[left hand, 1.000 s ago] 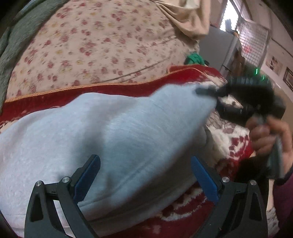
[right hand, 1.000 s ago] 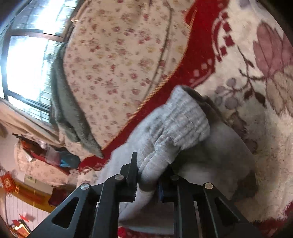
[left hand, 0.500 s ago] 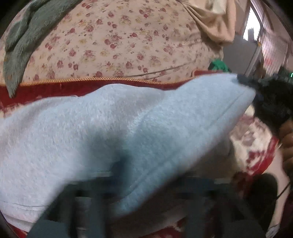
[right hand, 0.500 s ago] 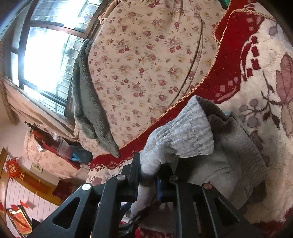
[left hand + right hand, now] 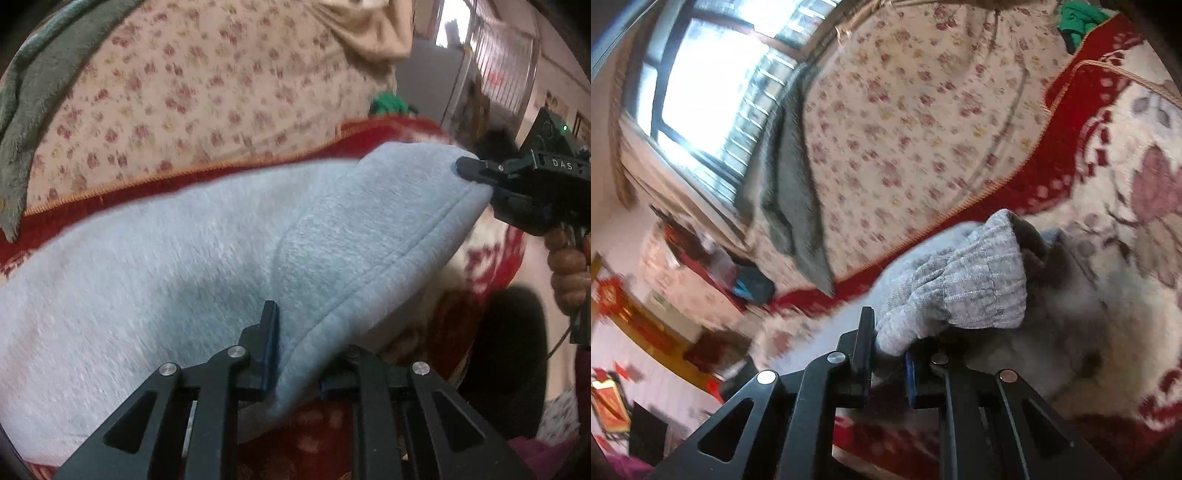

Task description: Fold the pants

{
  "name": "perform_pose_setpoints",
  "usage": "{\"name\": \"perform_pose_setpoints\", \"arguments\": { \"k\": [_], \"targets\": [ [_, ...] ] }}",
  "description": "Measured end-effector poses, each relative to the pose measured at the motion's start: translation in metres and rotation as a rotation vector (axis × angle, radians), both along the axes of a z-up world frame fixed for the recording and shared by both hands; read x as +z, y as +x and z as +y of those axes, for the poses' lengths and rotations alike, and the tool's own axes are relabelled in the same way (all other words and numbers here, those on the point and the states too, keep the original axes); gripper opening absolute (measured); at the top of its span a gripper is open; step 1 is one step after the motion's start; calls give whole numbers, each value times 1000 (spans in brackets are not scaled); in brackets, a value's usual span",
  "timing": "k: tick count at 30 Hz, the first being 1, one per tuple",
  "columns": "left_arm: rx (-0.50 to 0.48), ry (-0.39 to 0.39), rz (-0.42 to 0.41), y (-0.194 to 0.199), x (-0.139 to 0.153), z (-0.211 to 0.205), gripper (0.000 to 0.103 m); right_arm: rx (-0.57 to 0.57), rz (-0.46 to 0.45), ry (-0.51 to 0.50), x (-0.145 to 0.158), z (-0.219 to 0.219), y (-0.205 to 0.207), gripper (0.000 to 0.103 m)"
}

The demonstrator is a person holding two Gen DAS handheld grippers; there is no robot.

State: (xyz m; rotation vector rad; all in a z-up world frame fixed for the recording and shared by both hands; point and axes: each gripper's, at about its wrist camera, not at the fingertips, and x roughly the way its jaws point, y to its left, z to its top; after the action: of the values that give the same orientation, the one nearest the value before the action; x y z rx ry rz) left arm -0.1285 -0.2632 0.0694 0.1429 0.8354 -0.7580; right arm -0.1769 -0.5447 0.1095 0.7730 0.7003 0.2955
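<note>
Red-and-cream blanket [image 5: 332, 432] under grey pants [image 5: 184, 266]; floral quilt [image 5: 207, 92] at twelve o'clock; window [image 5: 713, 88] at ten. Left gripper [image 5: 295, 354], jaws just closed, and right gripper [image 5: 890, 354] both pinch the pants.

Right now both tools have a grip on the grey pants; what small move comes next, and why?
Probably lift both together and carry the held edge over the rest. The left tool pinches the seamed edge of the pants, the right tool holds the ribbed cuff, and the cloth between sags on the red blanket.

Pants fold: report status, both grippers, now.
Left gripper just closed, clamped on pants hem edge. Right gripper shut on ribbed cuff, lifted. Pants over red blanket; nothing in the way.
</note>
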Motion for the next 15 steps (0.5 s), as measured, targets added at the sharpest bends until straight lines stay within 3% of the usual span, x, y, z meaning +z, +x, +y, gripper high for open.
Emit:
{"name": "perform_pose_setpoints", "arguments": {
  "k": [4,7,10,11,12,13,15],
  "targets": [
    [4,40,57,6,-34,-13,20,-57,179,-78,-61,-8,7,14],
    [-5,35,42,3,-32,-14,23,-85,255,4,-97,-19,11,14],
    [-15,4,81,4,-25,-5,42,-70,265,11,-92,-25,8,17],
    [-11,-11,102,4,-23,1,56,-71,276,19,-89,-29,5,20],
    [-5,-17,111,5,-21,6,72,-80,290,0,-82,-33,1,26],
    [4,-28,115,4,-17,13,77,-97,299,-39,-76,-34,-4,38],
    [20,-65,118,1,-7,31,85,-149,296,-161,-52,-36,-15,53]
  ]
}}
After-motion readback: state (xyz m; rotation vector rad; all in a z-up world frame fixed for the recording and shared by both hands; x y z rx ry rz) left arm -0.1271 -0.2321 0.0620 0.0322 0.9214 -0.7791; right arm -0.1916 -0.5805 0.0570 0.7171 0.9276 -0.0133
